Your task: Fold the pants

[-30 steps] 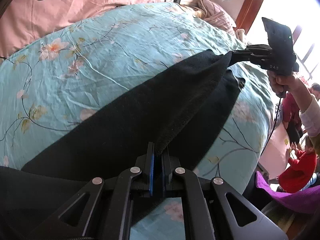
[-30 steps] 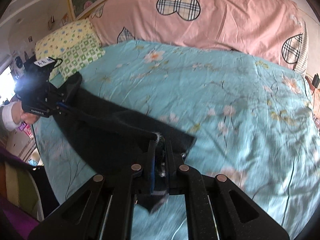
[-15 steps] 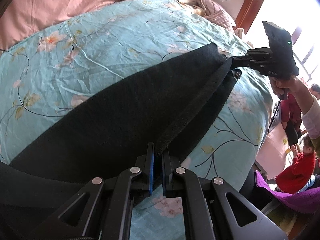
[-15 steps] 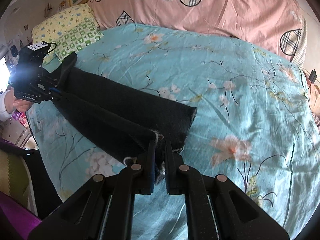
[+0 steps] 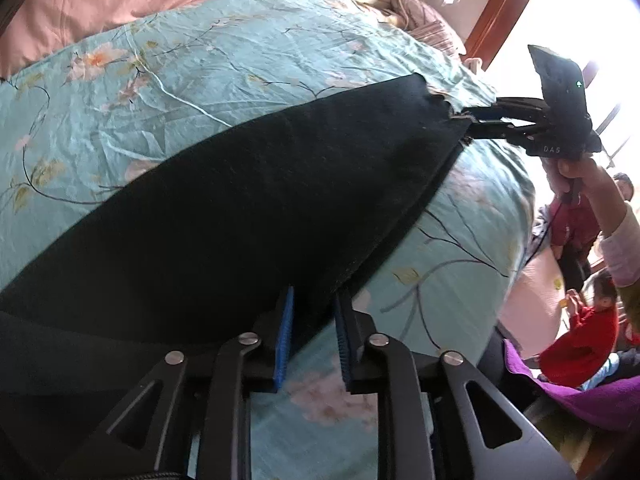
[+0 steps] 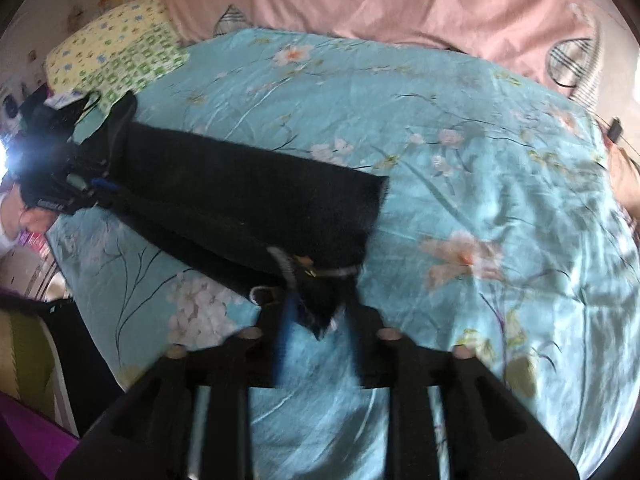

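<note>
Black pants (image 5: 248,216) lie folded lengthwise on the teal floral bedsheet (image 5: 200,48); they also show in the right wrist view (image 6: 240,204). My left gripper (image 5: 314,312) is open, its blue-padded fingers (image 5: 285,344) on either side of the pants' near edge. My right gripper (image 6: 320,320) is open at the other end of the pants, with the edge loose between its fingers. The right gripper (image 5: 484,118) also shows at the pants' far corner in the left wrist view. The left gripper (image 6: 86,190) shows at far left in the right wrist view.
A pink quilt with plaid hearts (image 6: 400,4) runs along the bed's far side. A yellow-green pillow (image 6: 116,52) lies at the far left. People, one a child in red (image 5: 580,336), are beside the bed near a purple cloth (image 5: 580,392).
Both grippers were shut on the pants' edge and have opened. The pants went from lifted to lying flat on the sheet.
</note>
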Tool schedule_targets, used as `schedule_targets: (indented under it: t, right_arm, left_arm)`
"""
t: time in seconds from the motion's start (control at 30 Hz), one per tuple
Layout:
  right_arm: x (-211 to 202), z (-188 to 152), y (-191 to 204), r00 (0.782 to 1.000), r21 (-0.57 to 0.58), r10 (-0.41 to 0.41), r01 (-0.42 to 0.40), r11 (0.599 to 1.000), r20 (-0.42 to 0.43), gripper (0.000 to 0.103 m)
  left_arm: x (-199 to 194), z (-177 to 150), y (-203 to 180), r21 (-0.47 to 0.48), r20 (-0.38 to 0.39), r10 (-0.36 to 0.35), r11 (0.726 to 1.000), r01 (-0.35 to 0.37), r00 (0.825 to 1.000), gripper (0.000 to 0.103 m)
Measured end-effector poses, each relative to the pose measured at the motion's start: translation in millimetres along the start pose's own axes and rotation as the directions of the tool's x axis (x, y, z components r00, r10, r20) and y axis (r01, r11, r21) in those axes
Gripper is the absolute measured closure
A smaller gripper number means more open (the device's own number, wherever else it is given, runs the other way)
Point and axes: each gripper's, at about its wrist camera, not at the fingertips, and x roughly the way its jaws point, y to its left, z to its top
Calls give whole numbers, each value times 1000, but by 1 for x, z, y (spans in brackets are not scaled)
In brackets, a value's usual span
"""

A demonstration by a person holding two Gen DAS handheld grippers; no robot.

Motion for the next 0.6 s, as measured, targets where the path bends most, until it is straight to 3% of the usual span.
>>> schedule_targets:
  t: [0.03, 0.07, 0.27, 0.5, 0.6]
  right_arm:
    - [-5, 0, 0, 1000, 12, -9, 9, 1000, 9, 55]
    - [-11, 0, 1, 1000, 20, -12, 12, 1000, 26, 53]
    - [-44, 6, 22, 986, 61, 42, -53, 997, 162, 53]
    - [-25, 29, 70, 963, 40, 168, -180, 983, 212, 53]
    - [-9, 40, 94, 952, 27, 220, -231, 973, 214, 53]
  left_arm:
    - [-1, -2, 0, -1, 1, 1, 1000, -1, 1000, 81]
    - [-3, -5, 0, -6, 4, 0, 1000, 0, 1000, 81]
    - [-22, -19, 11, -64, 47, -13, 998, 16, 999, 80]
    - [-57, -35, 39, -162, 115, 37, 987, -18, 993, 76]
    - [-76, -44, 60, -222, 147, 77, 974, -43, 986, 69]
